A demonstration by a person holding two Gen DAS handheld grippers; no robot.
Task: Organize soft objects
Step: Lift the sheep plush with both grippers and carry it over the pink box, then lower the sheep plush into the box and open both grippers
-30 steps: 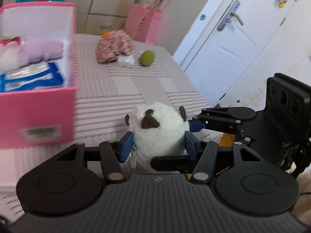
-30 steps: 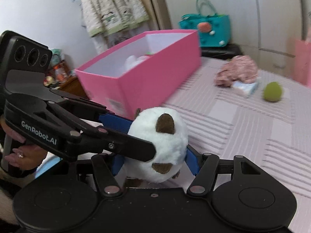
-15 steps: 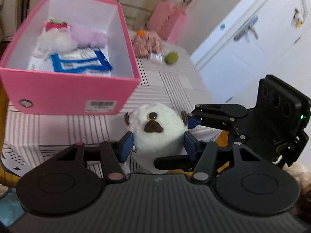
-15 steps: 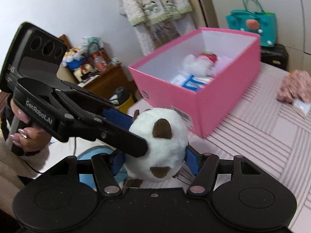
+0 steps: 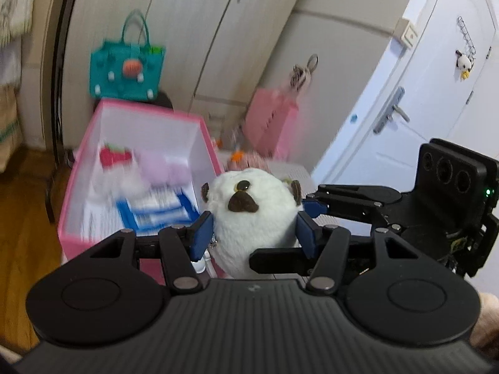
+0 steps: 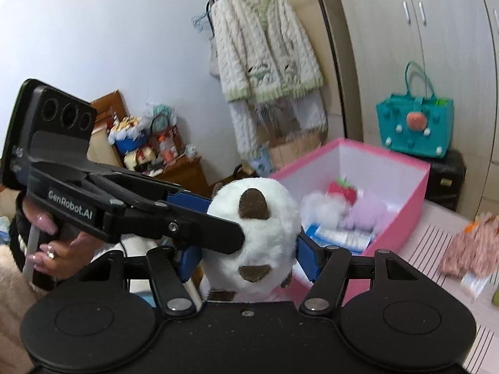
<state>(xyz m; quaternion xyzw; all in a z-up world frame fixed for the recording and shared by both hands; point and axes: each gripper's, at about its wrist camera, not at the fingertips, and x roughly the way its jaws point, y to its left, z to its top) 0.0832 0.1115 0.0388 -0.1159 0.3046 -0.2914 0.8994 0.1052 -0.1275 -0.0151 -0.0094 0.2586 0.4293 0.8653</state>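
A round white plush animal [image 5: 249, 215] with brown ears and nose is held in the air by both grippers at once. My left gripper [image 5: 252, 233] is shut on its sides with blue pads. My right gripper [image 6: 248, 257] is shut on the same plush [image 6: 259, 233], crossing the left one. The open pink box [image 5: 199, 131] lies beyond and to the left, holding a strawberry plush [image 5: 114, 155], a lilac plush and blue packets. In the right wrist view the box [image 6: 396, 233] is ahead to the right.
A floral fabric item [image 6: 467, 249] lies on the striped pink table [image 6: 436, 230] right of the box. A teal bag [image 5: 126, 71] and a pink bag [image 5: 269, 124] stand behind. A white door [image 5: 421, 93] is at the right.
Both grippers have lifted the white plush higher and tilted up; the pink box now sits lower and farther in both views, its inside showing more.
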